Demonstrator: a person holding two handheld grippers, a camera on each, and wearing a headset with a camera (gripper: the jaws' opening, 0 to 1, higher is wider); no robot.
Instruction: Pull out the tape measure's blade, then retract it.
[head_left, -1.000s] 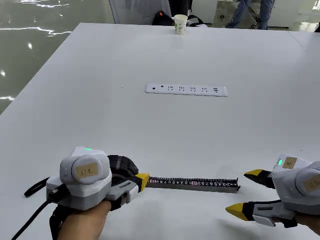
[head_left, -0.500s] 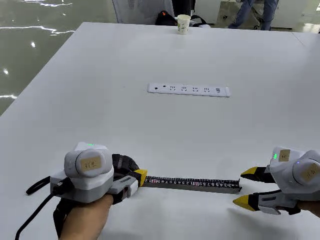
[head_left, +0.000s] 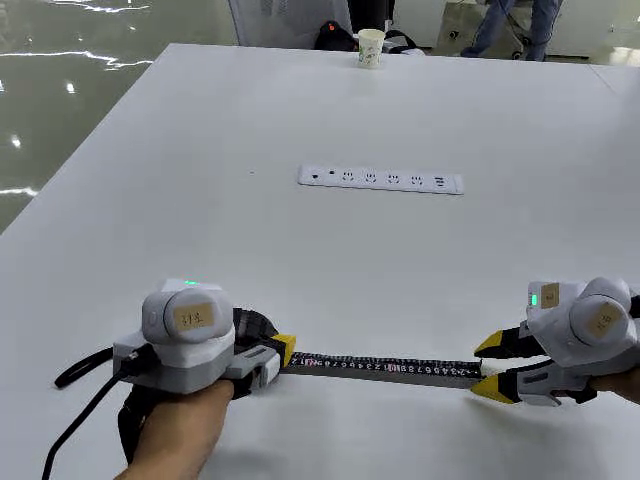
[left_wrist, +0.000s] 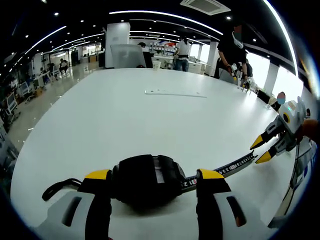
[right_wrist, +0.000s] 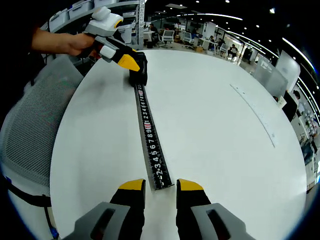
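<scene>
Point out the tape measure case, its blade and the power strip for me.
tape measure case (left_wrist: 145, 179), left gripper view, middle of the black body.
blade (right_wrist: 149, 135), right gripper view, midway along the numbered strip.
power strip (head_left: 381, 179), head view, centre of its top face.

white table carries a power strip, a paper cup and the tape measure's blade.

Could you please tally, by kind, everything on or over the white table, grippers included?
Tape measure: 1
Power strip: 1
Paper cup: 1
Grippers: 2, the left gripper and the right gripper
Total: 5
</scene>
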